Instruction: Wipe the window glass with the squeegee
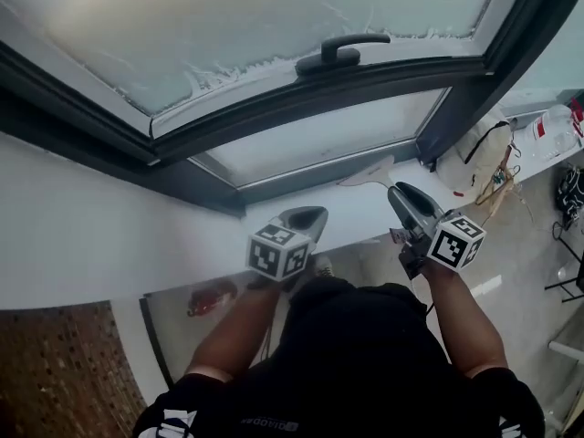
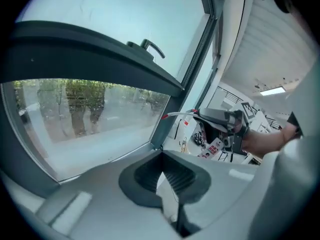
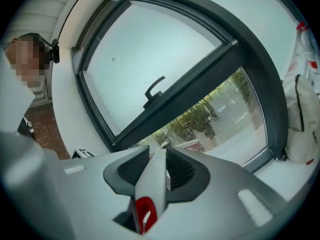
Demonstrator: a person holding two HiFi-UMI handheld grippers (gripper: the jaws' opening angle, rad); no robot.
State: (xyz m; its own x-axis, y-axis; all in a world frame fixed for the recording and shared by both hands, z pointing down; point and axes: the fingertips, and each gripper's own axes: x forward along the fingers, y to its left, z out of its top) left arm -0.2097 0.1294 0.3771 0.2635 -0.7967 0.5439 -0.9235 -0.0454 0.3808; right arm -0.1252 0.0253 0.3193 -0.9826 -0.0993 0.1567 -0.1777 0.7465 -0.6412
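- The right gripper (image 1: pixel 400 194) is held at the right of the head view, above the white sill (image 1: pixel 100 235), with its jaws pointed toward the window.
- In the right gripper view, the right gripper (image 3: pixel 157 155) is seen clamped on the squeegee (image 3: pixel 152 186). The white handle is gripped between the two ribbed pads, and a red part of it is seen below them, close to the camera.
- In the head view, the squeegee (image 1: pixel 369 173) is seen reaching out past the jaw tips. Its white head is held just over the sill, near the bottom right corner of the lower window glass (image 1: pixel 319 140); whether it touches the sill cannot be told.
- From the left gripper view, the squeegee (image 2: pixel 176 115) is seen projecting from the right gripper (image 2: pixel 200 117) toward the dark window frame (image 2: pixel 172 111).
- The left gripper (image 1: pixel 313 217) is held beside the right one, to its left and apart from it, also over the sill.
- In its own view, the left gripper (image 2: pixel 161 158) is seen drawn nearly together, with only a thin slit left between the pads and nothing held in it.
- Above the lower pane, an upper sash (image 1: pixel 228 16) of clouded glass is seen, with a dark handle (image 1: pixel 342 51) on its bottom rail.
- A white bag (image 1: pixel 474 158) is seen at the right end of the sill.
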